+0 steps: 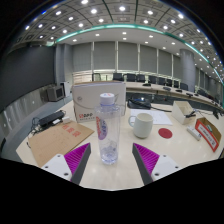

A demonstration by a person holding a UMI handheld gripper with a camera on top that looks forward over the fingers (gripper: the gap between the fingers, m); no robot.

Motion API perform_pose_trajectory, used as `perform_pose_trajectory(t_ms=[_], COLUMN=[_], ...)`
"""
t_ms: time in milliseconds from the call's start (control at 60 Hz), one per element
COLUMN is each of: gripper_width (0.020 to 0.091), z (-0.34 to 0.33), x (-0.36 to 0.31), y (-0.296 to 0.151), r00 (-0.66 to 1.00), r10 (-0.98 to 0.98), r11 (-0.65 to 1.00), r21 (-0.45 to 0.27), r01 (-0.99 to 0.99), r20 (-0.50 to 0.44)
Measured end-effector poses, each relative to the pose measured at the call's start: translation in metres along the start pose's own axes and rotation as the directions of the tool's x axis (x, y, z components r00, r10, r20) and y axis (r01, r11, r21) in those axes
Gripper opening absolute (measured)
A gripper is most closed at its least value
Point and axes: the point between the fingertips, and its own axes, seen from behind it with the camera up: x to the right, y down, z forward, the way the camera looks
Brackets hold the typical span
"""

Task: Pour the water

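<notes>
Gripper view. My gripper [110,160] points forward over a pale table [175,165]. My two fingers, each with a magenta pad [77,157], stand spread apart; the right pad [147,157] is well clear of anything. My jaws are open and press on nothing.

A clear plastic cup [109,140] stands upright on the table between my fingers, with a gap showing at either side of it. It rests on its own base. I cannot tell whether it holds any water. Just behind it stands a tall white carton [96,112] with red print low on its front, upright and partly covered by the cup.

To the right of the cup, a little farther off, a white mug [143,125] stands upright with its handle turned toward the cup. To the left lies a flat brown cardboard sheet [55,141] near the table's left edge. At the far right of the table lies a red and white packet [207,133], and near it a small red item [167,131] too small to identify.

Beyond the table, desks with dark monitors [140,100] fill an office room, under a ceiling with rows of round lights [95,12].
</notes>
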Motion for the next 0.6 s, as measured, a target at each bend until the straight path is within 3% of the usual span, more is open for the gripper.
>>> perform_pose_trajectory(t_ms=[133,250,333,367,600], gripper_width=[0.0835,0.0691,0.0506,0.0506,0.0326], z=[0.048,0.078,0.089,0.091,0.097], x=[-0.009,-0.010,-0.003,-0.004,-0.014], y=[-0.004,-0.006,-0.008,-0.010,-0.015], r00=[0.998,0.993,0.988,0.988,0.992], r10=[0.043,0.076,0.075,0.072,0.049], r11=[0.998,0.996,0.996,0.995,0.998], r21=[0.039,0.058,0.067,0.073,0.051], r01=[-0.041,-0.071,-0.067,-0.062,-0.044], r20=[-0.052,-0.095,-0.138,-0.139,-0.120])
